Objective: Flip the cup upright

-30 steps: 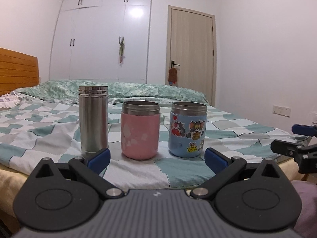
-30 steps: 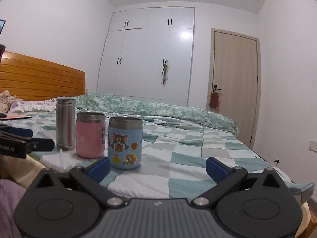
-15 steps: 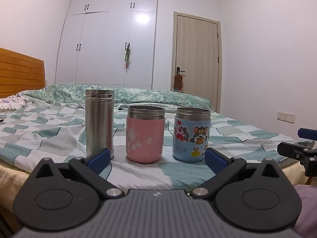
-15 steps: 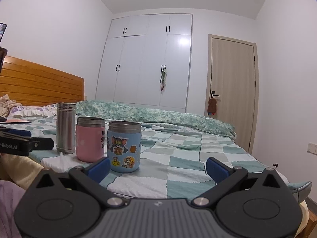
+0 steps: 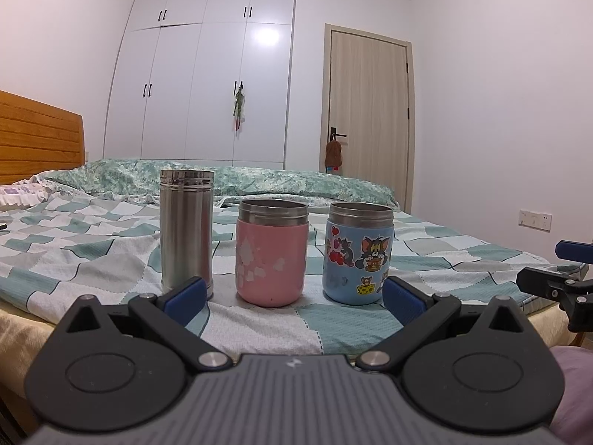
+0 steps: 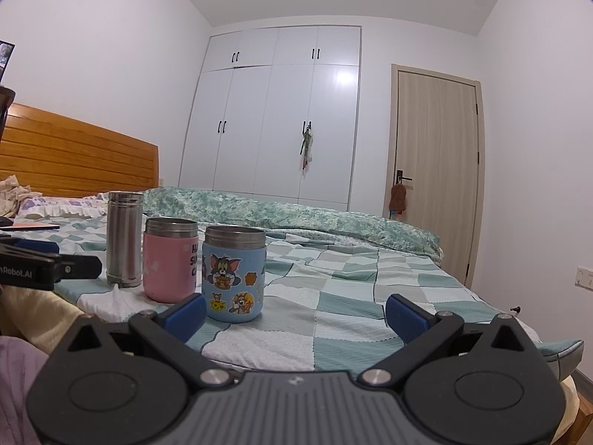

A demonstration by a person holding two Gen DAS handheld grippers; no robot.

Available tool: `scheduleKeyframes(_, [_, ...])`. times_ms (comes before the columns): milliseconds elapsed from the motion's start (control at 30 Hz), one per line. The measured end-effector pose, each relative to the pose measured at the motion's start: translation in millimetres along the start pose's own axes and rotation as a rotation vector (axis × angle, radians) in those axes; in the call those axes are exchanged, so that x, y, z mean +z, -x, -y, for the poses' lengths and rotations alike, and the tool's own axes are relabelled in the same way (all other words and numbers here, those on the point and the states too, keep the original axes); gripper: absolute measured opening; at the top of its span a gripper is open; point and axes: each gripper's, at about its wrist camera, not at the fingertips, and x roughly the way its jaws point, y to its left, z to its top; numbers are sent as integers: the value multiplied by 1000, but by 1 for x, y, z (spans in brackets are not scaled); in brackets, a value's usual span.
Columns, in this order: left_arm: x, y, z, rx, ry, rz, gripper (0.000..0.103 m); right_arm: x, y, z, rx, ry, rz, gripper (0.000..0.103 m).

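On the checked bed [image 5: 111,259] three cups [image 5: 272,256] stand upright; I see both tools [image 5: 292,298] [image 6: 296,313] spread, empty.

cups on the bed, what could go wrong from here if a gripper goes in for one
The steel flask, pink cup and blue cartoon cup stand close together on a soft checked blanket, so the open left gripper may knock a neighbour over. The tall flask looks easiest to tip.
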Motion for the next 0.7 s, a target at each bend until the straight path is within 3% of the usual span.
scheduleKeyframes(700, [-1,0,-1,-10,-9,5,103,0,0,-1,0,5,0,103])
